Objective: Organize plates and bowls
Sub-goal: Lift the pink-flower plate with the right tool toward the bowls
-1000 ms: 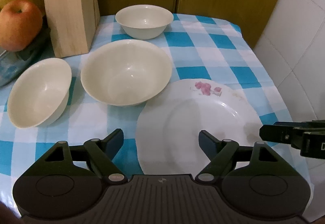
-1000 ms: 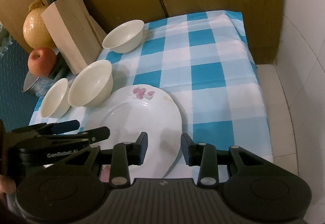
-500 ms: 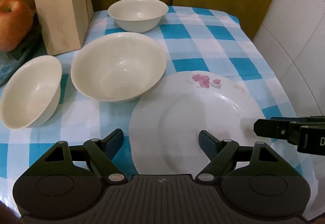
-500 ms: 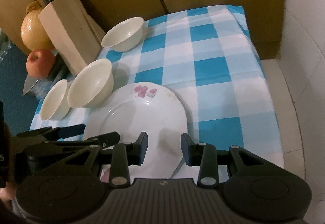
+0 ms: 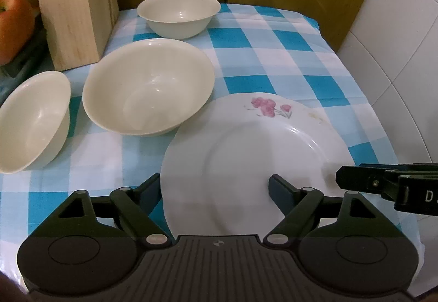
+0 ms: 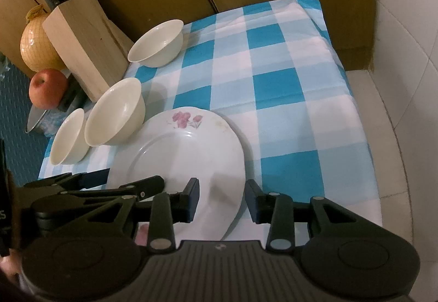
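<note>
A white plate [image 5: 254,159] with pink flowers lies on the checked cloth nearest me. My left gripper [image 5: 215,189] is open at the plate's near left: one finger sits outside the rim and the other over the plate. My right gripper [image 6: 221,200] is open too. The plate's [image 6: 178,159] near right rim runs between its pads, and neither pad presses on it. Each gripper shows in the other's view: the right gripper [image 5: 383,184] and the left gripper [image 6: 123,180]. Left of the plate stand a large cream bowl [image 5: 147,85] and a small bowl [image 5: 32,121]. A third bowl [image 5: 178,14] stands at the back.
A wooden knife block [image 6: 82,47] stands at the back left, with a red apple [image 6: 48,88] and a netted yellow fruit [image 6: 38,47] beside it. Wooden panels close off the back and white tiles [image 6: 405,55] the right. The cloth [image 6: 287,88] ends at the table's right edge.
Both views have shifted slightly toward the plate, and the left gripper's left finger now sits at the plate's left rim. Nothing was gripped or let go.
</note>
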`<control>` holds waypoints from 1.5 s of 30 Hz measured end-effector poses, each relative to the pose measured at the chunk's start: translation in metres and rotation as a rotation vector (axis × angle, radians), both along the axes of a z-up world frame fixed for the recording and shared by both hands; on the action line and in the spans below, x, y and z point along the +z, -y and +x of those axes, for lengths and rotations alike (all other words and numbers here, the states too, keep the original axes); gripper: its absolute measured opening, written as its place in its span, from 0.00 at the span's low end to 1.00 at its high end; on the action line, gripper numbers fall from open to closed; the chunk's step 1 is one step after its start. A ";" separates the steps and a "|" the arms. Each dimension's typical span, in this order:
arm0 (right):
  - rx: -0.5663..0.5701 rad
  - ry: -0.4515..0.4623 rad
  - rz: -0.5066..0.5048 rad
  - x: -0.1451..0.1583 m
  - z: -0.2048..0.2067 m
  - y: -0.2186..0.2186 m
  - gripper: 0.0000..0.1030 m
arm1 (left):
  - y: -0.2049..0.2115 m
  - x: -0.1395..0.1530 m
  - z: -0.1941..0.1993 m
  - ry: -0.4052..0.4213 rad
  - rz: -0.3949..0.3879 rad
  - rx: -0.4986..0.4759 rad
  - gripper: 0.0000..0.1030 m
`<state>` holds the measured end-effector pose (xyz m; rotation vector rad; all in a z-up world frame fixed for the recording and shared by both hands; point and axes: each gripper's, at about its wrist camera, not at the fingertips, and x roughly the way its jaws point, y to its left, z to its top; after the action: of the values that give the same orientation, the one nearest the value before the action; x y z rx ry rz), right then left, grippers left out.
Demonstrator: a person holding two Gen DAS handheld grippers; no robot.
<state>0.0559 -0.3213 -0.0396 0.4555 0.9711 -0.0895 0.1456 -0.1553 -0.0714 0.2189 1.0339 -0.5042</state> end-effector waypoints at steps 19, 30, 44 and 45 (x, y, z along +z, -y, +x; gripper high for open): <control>0.021 -0.065 -0.047 -0.008 -0.002 -0.005 0.27 | 0.008 -0.002 -0.012 0.014 -0.005 -0.067 0.87; -0.058 -0.060 -0.001 -0.010 -0.020 0.023 0.27 | 0.009 -0.003 -0.010 0.009 0.003 -0.077 0.91; -0.073 -0.021 0.033 -0.011 -0.019 0.015 0.31 | 0.023 -0.001 -0.016 0.014 -0.003 -0.085 0.81; -0.084 -0.023 0.046 -0.011 -0.019 0.017 0.31 | 0.022 0.000 -0.016 0.014 -0.004 -0.079 0.80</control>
<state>0.0366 -0.3384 -0.0505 0.5386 0.9782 -0.1486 0.1298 -0.1773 -0.0715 0.2606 1.0139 -0.5755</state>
